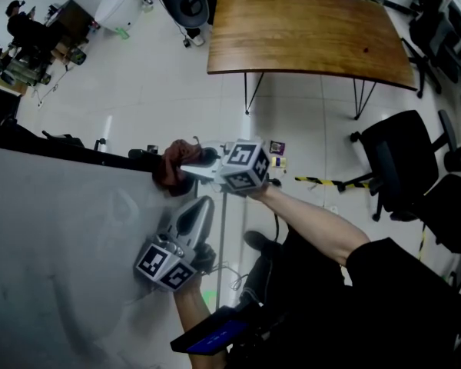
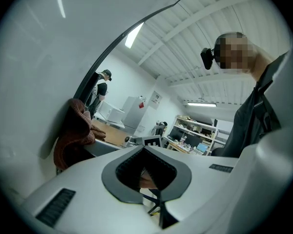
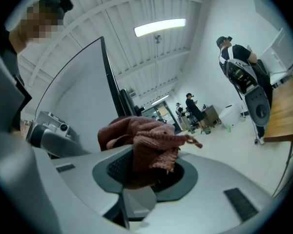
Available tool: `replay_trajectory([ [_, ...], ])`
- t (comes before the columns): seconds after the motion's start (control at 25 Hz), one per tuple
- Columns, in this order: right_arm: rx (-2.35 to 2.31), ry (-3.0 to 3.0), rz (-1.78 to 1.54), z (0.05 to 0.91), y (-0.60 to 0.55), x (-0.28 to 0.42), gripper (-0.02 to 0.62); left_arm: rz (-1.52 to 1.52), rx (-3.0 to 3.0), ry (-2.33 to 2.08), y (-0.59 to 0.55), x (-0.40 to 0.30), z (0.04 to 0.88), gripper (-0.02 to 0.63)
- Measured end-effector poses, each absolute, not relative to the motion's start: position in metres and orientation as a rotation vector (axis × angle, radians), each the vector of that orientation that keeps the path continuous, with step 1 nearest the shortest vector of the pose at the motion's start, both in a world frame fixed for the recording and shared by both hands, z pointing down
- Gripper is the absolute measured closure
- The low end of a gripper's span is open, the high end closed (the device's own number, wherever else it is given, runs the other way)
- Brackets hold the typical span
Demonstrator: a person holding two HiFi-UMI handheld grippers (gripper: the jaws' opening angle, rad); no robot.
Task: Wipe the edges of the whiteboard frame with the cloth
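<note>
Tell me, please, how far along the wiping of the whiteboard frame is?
Done: the right gripper is shut on the reddish-brown cloth. In hand: the cloth sits against a corner of the whiteboard frame, at the end of its dark edge; the left gripper, shut and empty, is beside the board. Left: nothing shows which edges are wiped, so treat the rest as pending.
</note>
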State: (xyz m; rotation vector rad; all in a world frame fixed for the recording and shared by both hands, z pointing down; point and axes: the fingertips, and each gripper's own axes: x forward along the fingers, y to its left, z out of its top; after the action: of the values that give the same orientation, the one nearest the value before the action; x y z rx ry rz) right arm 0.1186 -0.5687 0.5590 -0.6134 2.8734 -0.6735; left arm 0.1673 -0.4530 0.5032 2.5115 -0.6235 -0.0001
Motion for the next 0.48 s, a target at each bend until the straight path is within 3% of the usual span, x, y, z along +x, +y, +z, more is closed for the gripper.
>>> replay_trajectory([
  [0.48, -0.653, 2.940, -0.743, 0.606, -0.572, 0.118, 0.469, 0.057, 2.466, -0.638, -0.453, 0.169, 0.532, 0.615],
])
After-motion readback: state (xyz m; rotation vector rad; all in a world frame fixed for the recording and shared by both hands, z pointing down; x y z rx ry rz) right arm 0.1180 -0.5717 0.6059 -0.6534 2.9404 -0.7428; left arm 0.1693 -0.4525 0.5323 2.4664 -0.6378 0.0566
